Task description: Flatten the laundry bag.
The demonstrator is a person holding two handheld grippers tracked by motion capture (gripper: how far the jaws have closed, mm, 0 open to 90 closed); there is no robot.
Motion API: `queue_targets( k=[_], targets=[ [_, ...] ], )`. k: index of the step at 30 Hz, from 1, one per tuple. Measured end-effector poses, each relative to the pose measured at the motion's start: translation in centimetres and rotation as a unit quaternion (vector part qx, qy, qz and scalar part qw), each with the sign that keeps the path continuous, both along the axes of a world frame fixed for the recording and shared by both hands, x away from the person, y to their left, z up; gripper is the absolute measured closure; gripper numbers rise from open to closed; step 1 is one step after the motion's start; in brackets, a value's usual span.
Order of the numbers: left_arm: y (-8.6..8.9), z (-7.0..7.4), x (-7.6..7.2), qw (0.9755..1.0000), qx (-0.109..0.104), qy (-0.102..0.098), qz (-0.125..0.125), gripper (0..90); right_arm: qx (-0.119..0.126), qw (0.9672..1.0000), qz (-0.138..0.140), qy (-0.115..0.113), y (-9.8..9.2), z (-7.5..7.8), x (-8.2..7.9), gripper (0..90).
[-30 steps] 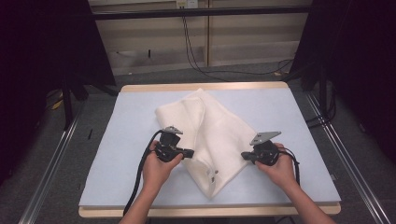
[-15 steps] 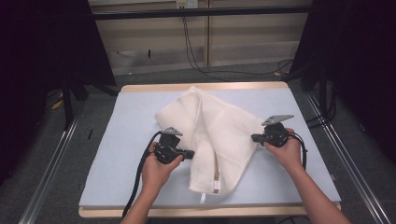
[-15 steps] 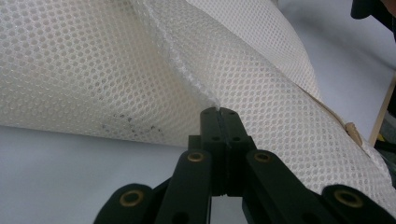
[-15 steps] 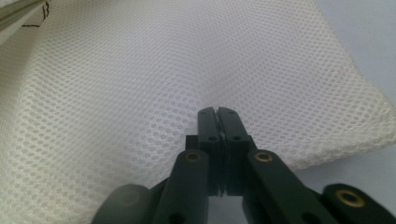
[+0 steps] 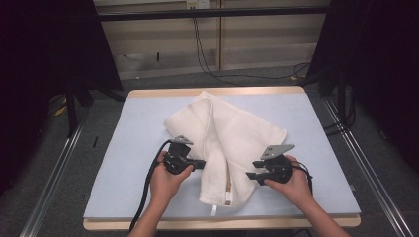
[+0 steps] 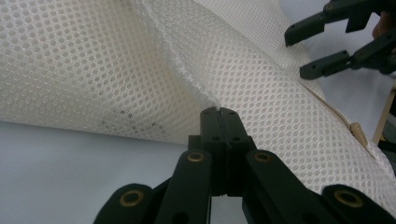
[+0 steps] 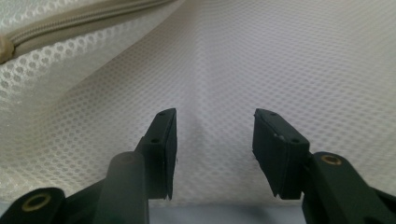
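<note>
High view first: a white mesh bag [image 5: 225, 143] lies folded on the pale blue table [image 5: 123, 163], its long axis running from the far middle down toward the near edge, zipper strip showing at the near end. The left gripper [image 5: 200, 164] sits at the bag's left edge, jaws together. The right gripper [image 5: 253, 177] sits at the bag's right side near the lower fold, pointing in toward the cloth.

Left gripper view now: the jaws are clamped tight on a pinch of the mesh edge, right at the fold, with the bag [image 6: 140, 70] spreading up and away. Farther off, the other hand's gripper [image 6: 310, 51] comes in from the upper right, tips apart.

Right gripper view: the right gripper [image 7: 215, 130] has just been opening, and its jaws stand apart over flat mesh [image 7: 280, 56] with a faint ridge between them, nothing pinched. The zipper [image 7: 79, 21] runs across the upper left.

So the cloth lies straight ahead of the right jaws; that hand looks nearer the free side and must likely re-grip there.
</note>
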State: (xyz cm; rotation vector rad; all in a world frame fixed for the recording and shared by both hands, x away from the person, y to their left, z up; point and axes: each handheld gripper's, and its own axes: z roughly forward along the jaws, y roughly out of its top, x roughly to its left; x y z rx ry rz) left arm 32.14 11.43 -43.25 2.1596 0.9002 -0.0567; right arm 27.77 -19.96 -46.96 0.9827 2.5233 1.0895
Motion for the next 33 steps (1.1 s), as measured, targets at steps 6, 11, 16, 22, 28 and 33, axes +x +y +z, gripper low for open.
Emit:
queue_targets(
  k=[6,11,16,22,28,33],
  targets=[
    [0.0,0.2,-0.1,1.0,0.002,-0.005,0.0,90.0,-0.024,0.9993,0.028,-0.002,1.1,-0.8,0.0,76.9],
    [0.2,0.2,0.0,1.0,-0.001,-0.001,0.003,90.0,-0.035,0.9984,0.043,0.012,1.1,-0.5,0.7,90.0],
    [0.3,0.1,0.0,1.0,-0.005,-0.003,0.002,90.0,-0.035,0.9987,0.034,0.015,0.9,-0.4,1.0,90.0],
    [0.0,0.2,-0.1,0.9999,-0.009,-0.006,0.0,90.0,-0.031,0.9995,-0.004,0.011,-0.7,0.1,2.5,90.0],
    [0.0,0.2,-0.1,0.9999,-0.009,-0.011,0.003,90.0,-0.035,0.9982,-0.048,0.0,-2.1,0.5,4.6,90.0],
    [-0.2,0.2,-0.2,0.9998,-0.016,-0.013,0.004,90.0,-0.036,0.9967,-0.072,-0.013,-2.9,0.5,5.7,90.0]
  ],
)
